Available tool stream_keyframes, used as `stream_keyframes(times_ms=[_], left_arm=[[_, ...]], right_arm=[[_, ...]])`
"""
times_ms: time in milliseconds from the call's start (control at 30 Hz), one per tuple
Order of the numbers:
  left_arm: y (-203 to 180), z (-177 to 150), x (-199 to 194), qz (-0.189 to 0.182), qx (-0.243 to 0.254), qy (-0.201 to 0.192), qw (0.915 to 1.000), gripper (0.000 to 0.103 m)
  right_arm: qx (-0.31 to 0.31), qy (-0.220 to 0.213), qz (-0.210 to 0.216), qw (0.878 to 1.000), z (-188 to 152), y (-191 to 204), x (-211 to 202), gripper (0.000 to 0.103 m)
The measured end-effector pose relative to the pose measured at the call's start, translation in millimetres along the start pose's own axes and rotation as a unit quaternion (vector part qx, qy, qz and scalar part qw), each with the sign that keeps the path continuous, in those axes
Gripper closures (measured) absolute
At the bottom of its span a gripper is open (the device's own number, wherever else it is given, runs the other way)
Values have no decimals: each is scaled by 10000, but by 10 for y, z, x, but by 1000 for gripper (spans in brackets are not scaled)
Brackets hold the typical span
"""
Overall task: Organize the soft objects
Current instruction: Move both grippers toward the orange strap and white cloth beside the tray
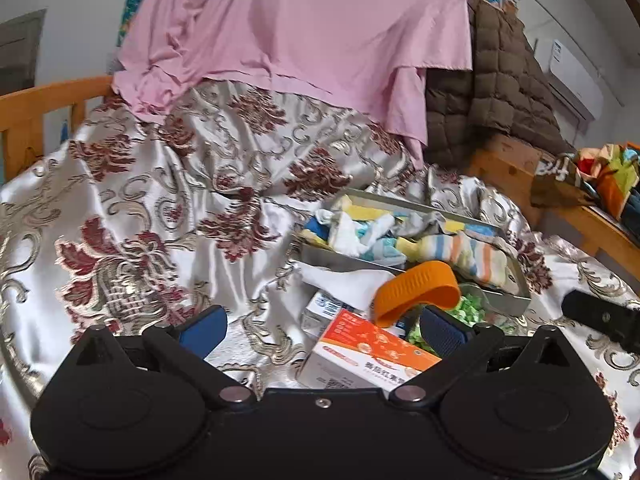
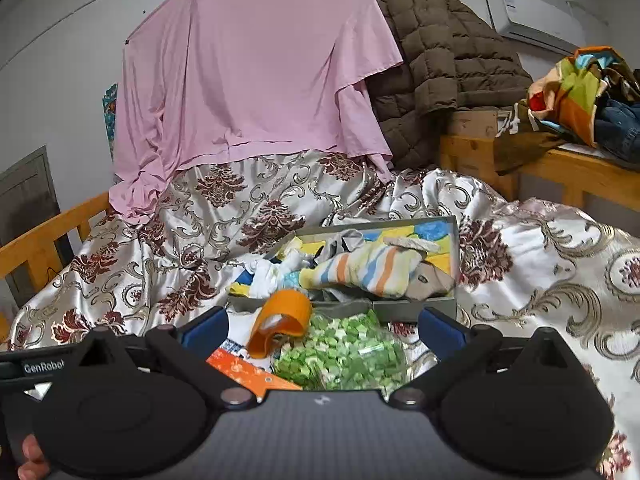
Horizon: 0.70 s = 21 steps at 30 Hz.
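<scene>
A shallow grey box (image 1: pixel 516 300) (image 2: pixel 454 240) lies on the patterned bed cover and holds several small socks and cloths, with a striped sock (image 1: pixel 468 254) (image 2: pixel 360 270) on top. In front of it lie an orange band (image 1: pixel 418 290) (image 2: pixel 282 320), a clear bag of green paper bits (image 1: pixel 468 312) (image 2: pixel 344 354), an orange-and-white carton (image 1: pixel 368 354) (image 2: pixel 244 372) and a white cloth (image 1: pixel 344 280). My left gripper (image 1: pixel 322 330) is open over the carton. My right gripper (image 2: pixel 322 330) is open over the green bag. Neither holds anything.
A pink sheet (image 1: pixel 300 32) (image 2: pixel 252 72) hangs at the back beside a brown quilted jacket (image 1: pixel 500 80) (image 2: pixel 444 64). Wooden bed rails (image 1: pixel 40 112) (image 2: pixel 48 236) stand at the left. A wooden bench with colourful clothes (image 2: pixel 580 92) is at the right.
</scene>
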State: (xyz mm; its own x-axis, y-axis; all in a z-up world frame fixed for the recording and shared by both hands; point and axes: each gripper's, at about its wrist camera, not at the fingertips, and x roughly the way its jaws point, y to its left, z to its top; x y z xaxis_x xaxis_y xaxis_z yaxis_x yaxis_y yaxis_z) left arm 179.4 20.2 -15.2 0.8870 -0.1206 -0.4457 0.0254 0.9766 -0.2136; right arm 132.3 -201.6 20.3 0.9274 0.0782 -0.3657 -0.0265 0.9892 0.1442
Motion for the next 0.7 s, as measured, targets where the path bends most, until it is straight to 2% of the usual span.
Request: stream_keyframes(times_ms=[133, 300, 700], left_arm=[[83, -53, -98, 83, -302, -289, 9991, 1], [117, -86, -86, 247, -354, -338, 9985, 1], [253, -146, 33, 557, -504, -59, 9972, 1]], right_arm=[[43, 35, 24, 10000, -126, 15, -37, 0], [-13, 94, 28, 10000, -206, 45, -7, 0], [-318, 264, 115, 9991, -376, 164, 127, 0]])
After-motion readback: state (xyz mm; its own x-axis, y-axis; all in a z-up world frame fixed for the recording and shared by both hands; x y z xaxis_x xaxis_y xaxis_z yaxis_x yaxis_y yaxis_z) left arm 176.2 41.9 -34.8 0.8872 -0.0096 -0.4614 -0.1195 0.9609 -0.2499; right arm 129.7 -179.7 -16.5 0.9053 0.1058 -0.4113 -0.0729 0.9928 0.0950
